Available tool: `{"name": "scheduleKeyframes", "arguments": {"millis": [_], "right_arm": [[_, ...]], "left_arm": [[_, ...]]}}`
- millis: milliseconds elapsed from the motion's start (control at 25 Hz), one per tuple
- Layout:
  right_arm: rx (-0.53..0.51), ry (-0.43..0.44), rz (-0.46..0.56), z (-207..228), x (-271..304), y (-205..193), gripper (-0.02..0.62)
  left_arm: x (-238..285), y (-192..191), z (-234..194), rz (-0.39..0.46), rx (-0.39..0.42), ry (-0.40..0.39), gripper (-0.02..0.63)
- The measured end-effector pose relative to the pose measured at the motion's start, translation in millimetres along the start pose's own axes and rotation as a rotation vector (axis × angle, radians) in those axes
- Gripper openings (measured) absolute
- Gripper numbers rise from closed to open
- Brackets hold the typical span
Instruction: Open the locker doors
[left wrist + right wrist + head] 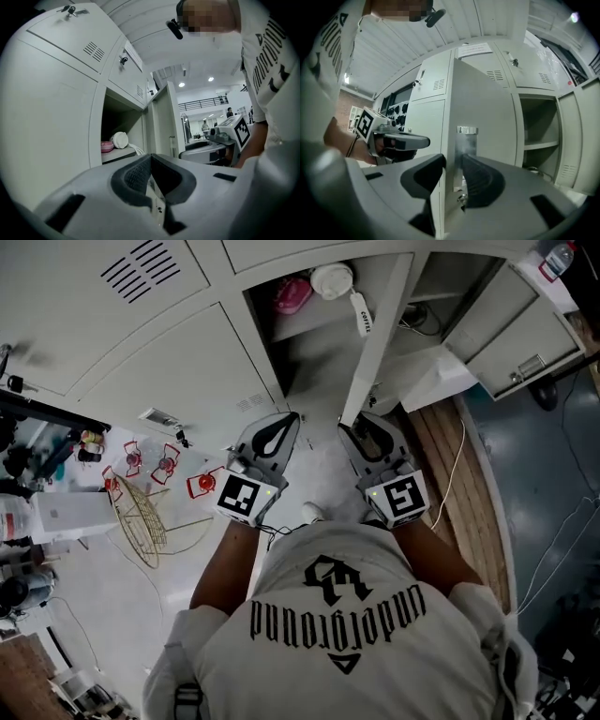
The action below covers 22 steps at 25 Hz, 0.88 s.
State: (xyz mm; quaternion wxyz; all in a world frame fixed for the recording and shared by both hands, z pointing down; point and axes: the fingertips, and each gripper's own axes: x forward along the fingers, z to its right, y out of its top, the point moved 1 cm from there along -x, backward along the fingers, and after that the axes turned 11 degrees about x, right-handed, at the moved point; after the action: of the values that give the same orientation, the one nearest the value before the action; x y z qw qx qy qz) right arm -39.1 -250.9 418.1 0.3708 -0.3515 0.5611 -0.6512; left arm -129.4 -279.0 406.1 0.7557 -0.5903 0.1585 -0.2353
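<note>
Along the free edge of the half-open locker door [483, 117], the right hand-held gripper [452, 161] was clamped on the panel. One pad lay against each face of the thin sheet, just below a bright metal latch plate [467, 140]. In the head view this door stood edge-on, swung out toward the person from the middle of the locker bank.

Just to its left, the left hand-held gripper [150, 158] was held level with its jaws closed tip to tip and nothing between them. It pointed toward the open compartment, where a pink bowl [107, 146] and a white round object [120, 139] sat on a shelf [119, 153]. Farther left, the neighbouring doors [61, 61] were closed, with small keys [70, 9] at their locks.

The door looked like painted sheet steel, so it was probably stiff, fairly light and free on its hinges. Its smooth faces could let a pinch slide off. The free edge by the latch, farthest from the hinges, seemed the best hold because it gave the most leverage. The pull would likely need to follow the door's arc rather than a straight line. The closed doors offered no such edge, so their keys or lock tabs were probably the only purchase.
</note>
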Motion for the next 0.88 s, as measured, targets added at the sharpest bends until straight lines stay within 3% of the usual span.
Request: {"name": "scheduleKeyframes", "arguments": {"millis": [360, 880], "right_arm": [[0.026, 0.044, -0.049, 49, -71, 1, 0.14], [-0.029, 0.113, -0.062, 148, -136, 3, 0.094]], "left_arm": [[62, 22, 66, 0.0, 0.009, -0.029, 0.008], [119, 46, 141, -0.024, 0.032, 0.019, 0.008]]}}
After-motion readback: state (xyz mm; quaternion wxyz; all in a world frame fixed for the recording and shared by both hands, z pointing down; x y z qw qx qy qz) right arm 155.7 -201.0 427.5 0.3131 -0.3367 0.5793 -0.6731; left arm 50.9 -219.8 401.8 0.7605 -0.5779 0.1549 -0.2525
